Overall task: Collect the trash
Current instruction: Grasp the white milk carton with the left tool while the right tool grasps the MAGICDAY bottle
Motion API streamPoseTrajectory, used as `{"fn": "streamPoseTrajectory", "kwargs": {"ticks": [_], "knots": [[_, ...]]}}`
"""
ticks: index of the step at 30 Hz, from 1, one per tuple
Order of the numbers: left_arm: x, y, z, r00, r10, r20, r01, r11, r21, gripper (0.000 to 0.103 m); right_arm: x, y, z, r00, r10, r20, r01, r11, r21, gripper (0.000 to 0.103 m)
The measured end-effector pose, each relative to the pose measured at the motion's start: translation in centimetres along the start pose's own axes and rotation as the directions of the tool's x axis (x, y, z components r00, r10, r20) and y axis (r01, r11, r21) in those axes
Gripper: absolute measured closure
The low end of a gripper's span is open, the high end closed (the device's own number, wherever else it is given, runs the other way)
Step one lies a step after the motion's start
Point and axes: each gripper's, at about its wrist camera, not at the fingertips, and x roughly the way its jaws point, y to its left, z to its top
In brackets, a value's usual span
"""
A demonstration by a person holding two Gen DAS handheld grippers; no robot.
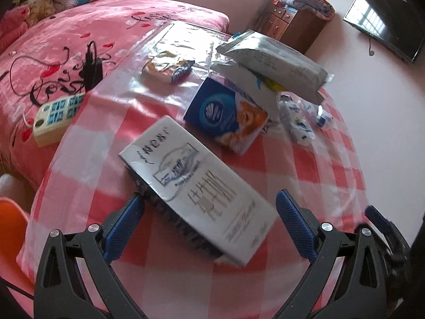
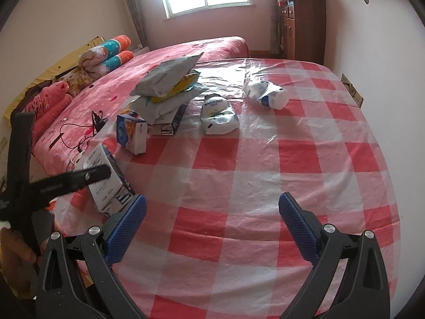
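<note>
A flat white milk carton with grey print (image 1: pixel 196 188) lies tilted on the red-and-white checked plastic tablecloth (image 1: pixel 305 164), between the wide-spread blue pads of the left gripper (image 1: pixel 209 202). The right gripper (image 2: pixel 212 207), equally spread, hovers over bare cloth, holding nothing. Beyond sit a blue tissue box (image 1: pixel 225 114) and crumpled white wrappers (image 2: pixel 219 118).

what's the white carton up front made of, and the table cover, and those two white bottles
White carton: seemingly coated paperboard, glossy, with sharp folded edges. Table cover: thin clear plastic film over checked cloth, judging by glare and wrinkles. Two white bottles: thin plastic, crushed and dented.
</note>
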Motion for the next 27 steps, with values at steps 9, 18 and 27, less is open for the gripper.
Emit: {"fn": "streamPoseTrajectory", "kwargs": {"ticks": [9,18,27], "knots": [[2.2,-1.6,1.1,0.988,0.152,-0.004,-0.151,0.985,0.086,0.004,2.0,-1.6,1.1,0.998,0.059,-0.026,-0.058,0.997,0.055,0.004],[2.4,-1.4,1.7,0.983,0.185,0.02,-0.185,0.981,0.052,0.018,5.8,-2.8,4.1,0.99,0.138,-0.034,-0.135,0.987,0.086,0.007],[2.2,-0.9,2.0,0.983,0.18,0.027,-0.181,0.982,0.044,0.025,9.8,-4.2,7.4,0.986,0.164,-0.04,-0.16,0.982,0.098,0.022]]}}
